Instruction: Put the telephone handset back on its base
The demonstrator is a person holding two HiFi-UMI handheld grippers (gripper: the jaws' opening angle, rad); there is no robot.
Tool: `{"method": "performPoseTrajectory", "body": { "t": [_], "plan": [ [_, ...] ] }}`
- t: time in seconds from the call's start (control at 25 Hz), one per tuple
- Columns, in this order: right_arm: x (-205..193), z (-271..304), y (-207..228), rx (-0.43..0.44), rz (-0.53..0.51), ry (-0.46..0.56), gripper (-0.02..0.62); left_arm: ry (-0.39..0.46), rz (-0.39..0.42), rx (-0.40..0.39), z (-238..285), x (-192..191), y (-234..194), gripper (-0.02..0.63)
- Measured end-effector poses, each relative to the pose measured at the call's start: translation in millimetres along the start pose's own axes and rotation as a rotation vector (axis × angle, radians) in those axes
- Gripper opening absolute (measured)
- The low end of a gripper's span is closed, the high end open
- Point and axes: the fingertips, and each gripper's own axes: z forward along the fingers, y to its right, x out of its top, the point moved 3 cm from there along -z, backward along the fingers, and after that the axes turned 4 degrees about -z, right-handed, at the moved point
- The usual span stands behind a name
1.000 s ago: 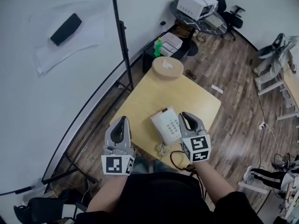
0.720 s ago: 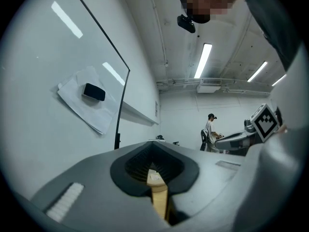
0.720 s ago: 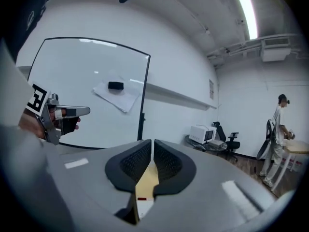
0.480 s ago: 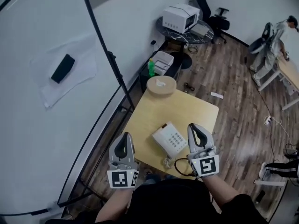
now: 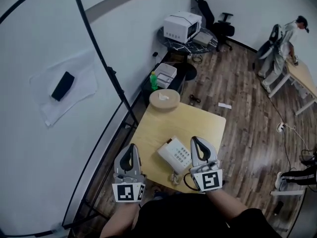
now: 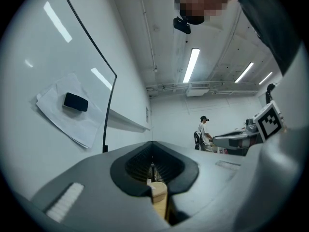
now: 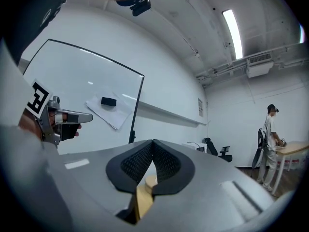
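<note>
**Both tongs lifting off the desk, telephone lying between them**

Both grippers are now sitting higher over the desk in the head view than a second ago. The right gripper (image 5: 196,143), which was overlapping the telephone's right edge, is now standing just beside that edge.

The white push-button desk telephone (image 5: 177,154) is lying on the near part of the square light-wood table (image 5: 198,125). It is between the two grippers, close against the right one and well apart from the left gripper (image 5: 131,151). Its white handset (image 5: 167,151) appears to be resting along the left side of the set, though at this size the seating is hard to confirm. A coiled white cord (image 5: 174,176) is hanging at the telephone's near edge, and a black cable loop (image 5: 187,181) is curling beside it under the right gripper.

The right gripper's jaws have just been closing and are now meeting tip to tip with nothing between them. The left gripper's jaws are likewise pressing together on nothing. Neither gripper is touching the telephone.

At the table's far edge a round pale wooden box (image 5: 164,98) is sitting. On the white wall board to the left, a black eraser (image 5: 63,86) is resting on a sheet of paper.
</note>
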Motion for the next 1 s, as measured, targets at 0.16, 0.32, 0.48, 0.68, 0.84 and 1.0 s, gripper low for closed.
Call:
{"method": "performPoseTrajectory", "body": {
  "t": [0.16,0.32,0.48,0.68,0.84,1.0],
  "plan": [
    [-4,1,3,-0.008,0.015,-0.016,0.006,0.003,-0.001,-0.006,2,1,2,-0.002],
    [-6,0,4,-0.007,0.014,-0.022,0.006,-0.004,-0.023,0.002,1,-1,2,-0.001],
    [-10,3,1,0.001,0.015,-0.027,0.006,-0.011,-0.031,0.015,0,-6,-3,-0.002],
    [-8,2,2,0.001,0.012,-0.018,0.006,-0.014,-0.026,0.02,0,-6,-5,-0.002],
    [-10,3,2,0.0,0.012,-0.016,0.006,-0.016,-0.022,0.019,-1,-6,-5,-0.002],
    [-13,1,4,0.001,0.019,-0.019,0.006,-0.019,-0.023,0.014,0,-7,-3,-0.001]
  ]
}}
